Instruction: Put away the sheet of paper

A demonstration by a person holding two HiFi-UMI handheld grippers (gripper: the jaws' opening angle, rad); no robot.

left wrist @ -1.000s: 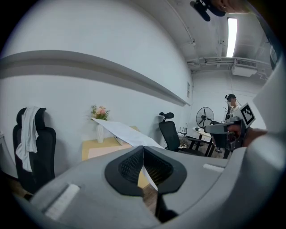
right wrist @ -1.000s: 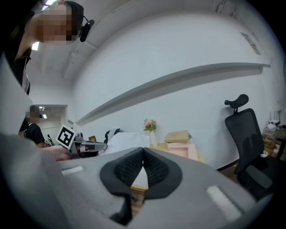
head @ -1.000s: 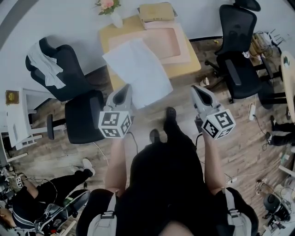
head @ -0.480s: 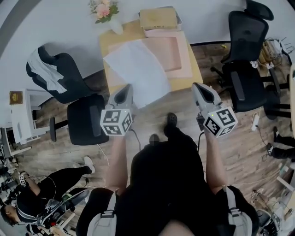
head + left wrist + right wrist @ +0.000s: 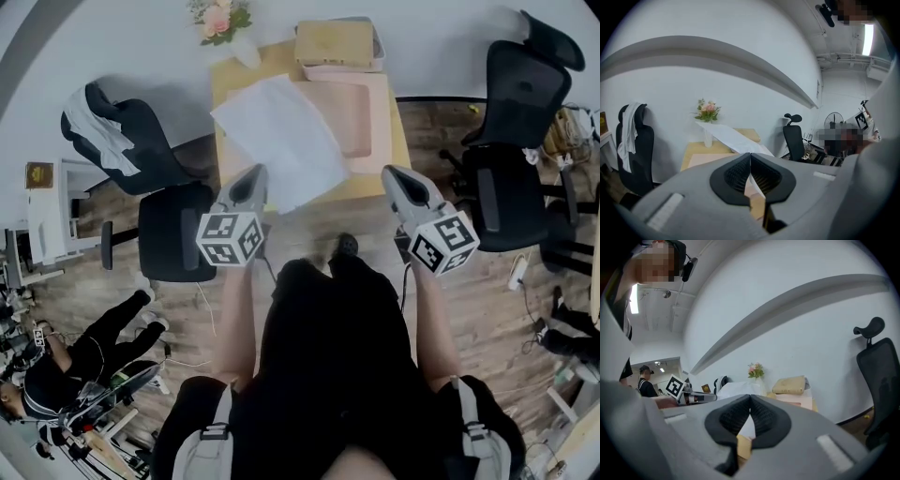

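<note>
A white sheet of paper (image 5: 281, 131) hangs tilted above the front left part of a small wooden table (image 5: 389, 173). My left gripper (image 5: 255, 172) is shut on the sheet's near left edge. In the left gripper view the sheet (image 5: 731, 136) runs down into the closed jaws of that gripper (image 5: 750, 154). My right gripper (image 5: 389, 174) is shut and holds nothing. It stays to the right of the sheet, over the table's front edge. In the right gripper view the sheet (image 5: 733, 391) shows behind its closed jaws.
On the table lie a shallow pink tray (image 5: 364, 94), a tan box (image 5: 336, 42) at the back and a flower vase (image 5: 223, 21) at the back left. Black office chairs stand at the left (image 5: 173, 234) and right (image 5: 511, 169). A person (image 5: 84, 361) crouches at lower left.
The table has come nearer and more central under both grippers. The left gripper still holds the sheet. Both grippers keep about the same spacing.
</note>
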